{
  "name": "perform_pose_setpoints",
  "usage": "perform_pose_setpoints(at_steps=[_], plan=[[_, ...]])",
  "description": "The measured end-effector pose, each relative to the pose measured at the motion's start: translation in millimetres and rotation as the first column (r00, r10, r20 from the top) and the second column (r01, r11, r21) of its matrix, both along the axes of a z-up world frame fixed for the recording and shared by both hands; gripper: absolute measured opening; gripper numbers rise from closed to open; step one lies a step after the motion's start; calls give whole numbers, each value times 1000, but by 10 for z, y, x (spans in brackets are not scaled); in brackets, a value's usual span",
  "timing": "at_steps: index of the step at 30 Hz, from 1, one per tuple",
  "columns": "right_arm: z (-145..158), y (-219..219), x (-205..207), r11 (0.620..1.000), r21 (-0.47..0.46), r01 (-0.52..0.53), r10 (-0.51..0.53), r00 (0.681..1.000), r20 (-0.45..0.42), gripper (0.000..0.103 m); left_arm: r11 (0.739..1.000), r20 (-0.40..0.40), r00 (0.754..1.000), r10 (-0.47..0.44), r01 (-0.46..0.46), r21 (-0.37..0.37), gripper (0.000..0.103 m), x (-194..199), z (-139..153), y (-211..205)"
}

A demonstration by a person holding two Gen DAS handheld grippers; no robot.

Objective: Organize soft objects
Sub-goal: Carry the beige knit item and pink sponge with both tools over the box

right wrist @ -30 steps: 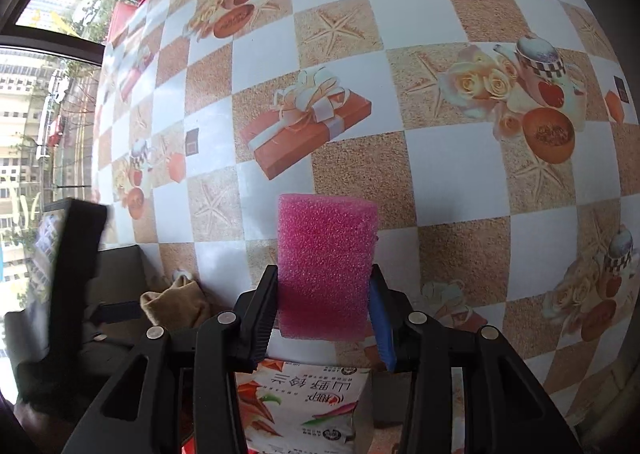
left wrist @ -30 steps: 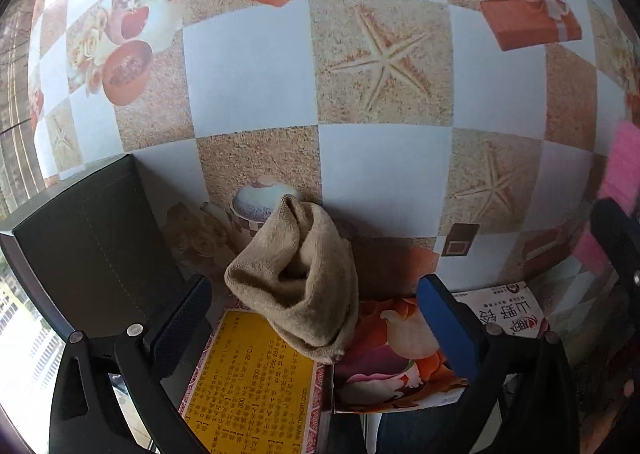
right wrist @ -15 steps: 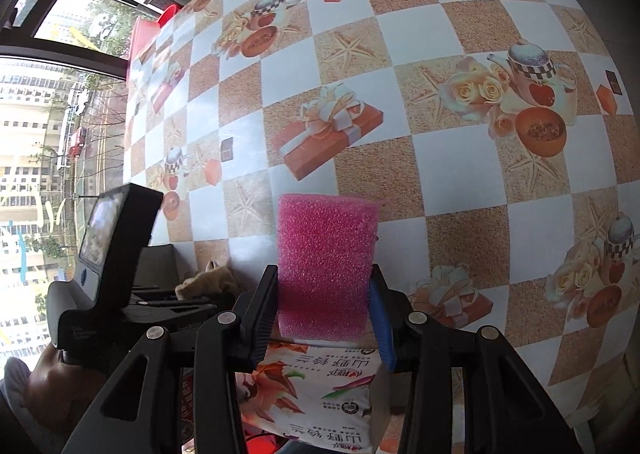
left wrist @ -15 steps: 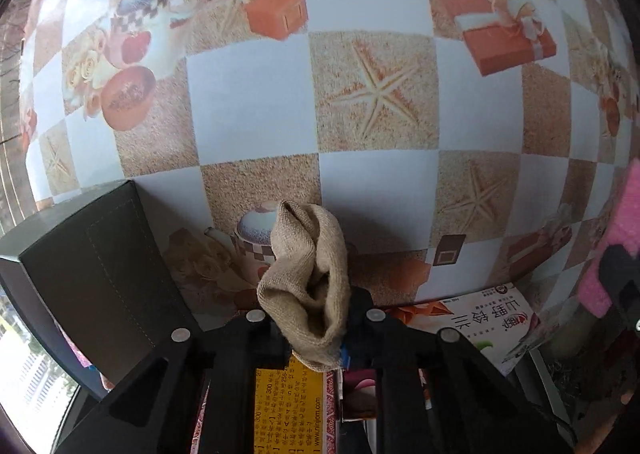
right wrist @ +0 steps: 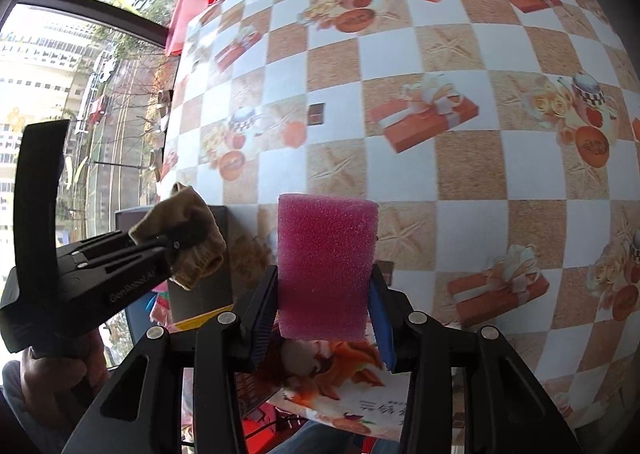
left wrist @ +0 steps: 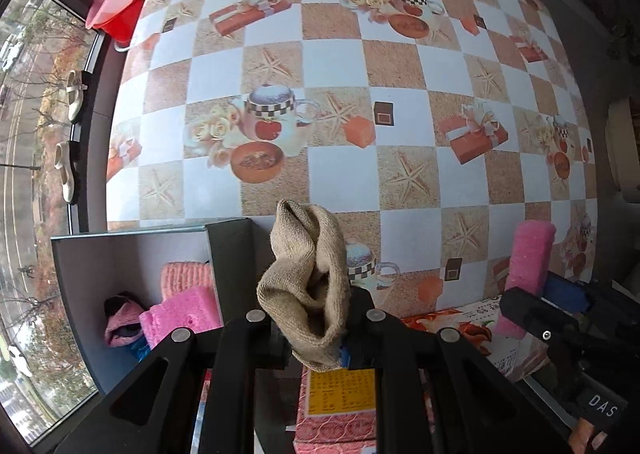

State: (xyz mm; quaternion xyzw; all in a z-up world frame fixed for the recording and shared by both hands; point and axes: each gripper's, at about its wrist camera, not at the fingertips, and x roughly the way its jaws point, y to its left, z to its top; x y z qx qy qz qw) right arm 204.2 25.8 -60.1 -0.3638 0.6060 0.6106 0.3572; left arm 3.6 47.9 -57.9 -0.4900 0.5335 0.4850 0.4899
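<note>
Holding one soft item in each hand, the person is at the carrying step of the sort. The left tool is nearly closed, its jaws pinching a crumpled tan knitted cloth that hangs bunched above the checkered, picture-printed worktop. The right tool stands partly open, as wide as the block it clamps: a magenta foam sponge, held upright between the jaws.

Just left of the tan cloth stands a dark grey open box at the near edge of the worktop. Inside it already lie a pale pink sponge, a coral knitted cloth and a small rolled pink-and-dark fabric piece.

Judging by that, the next move calls for bringing the left tool over the box's opening, clear of its near wall, and opening the jaws so the cloth drops inside. The foam sponge probably follows; being springy, it may bounce off the items below unless released low.
</note>
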Motion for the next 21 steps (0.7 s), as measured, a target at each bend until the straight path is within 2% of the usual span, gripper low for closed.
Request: perform_pose_setpoints(at_steps=[7, 14, 21], plan=[[174, -288, -178, 999, 19, -31, 31, 999, 16, 44, 998, 34, 999, 17, -19, 59, 18, -232, 240, -329], [308, -614, -185, 999, 29, -14, 12, 998, 60, 44, 994, 59, 998, -4, -3, 113, 18, -393, 453, -710], [402, -1014, -192, 1000, 19, 5, -7, 995, 96, 44, 991, 109, 994, -13, -2, 137, 18, -526, 579, -1103]])
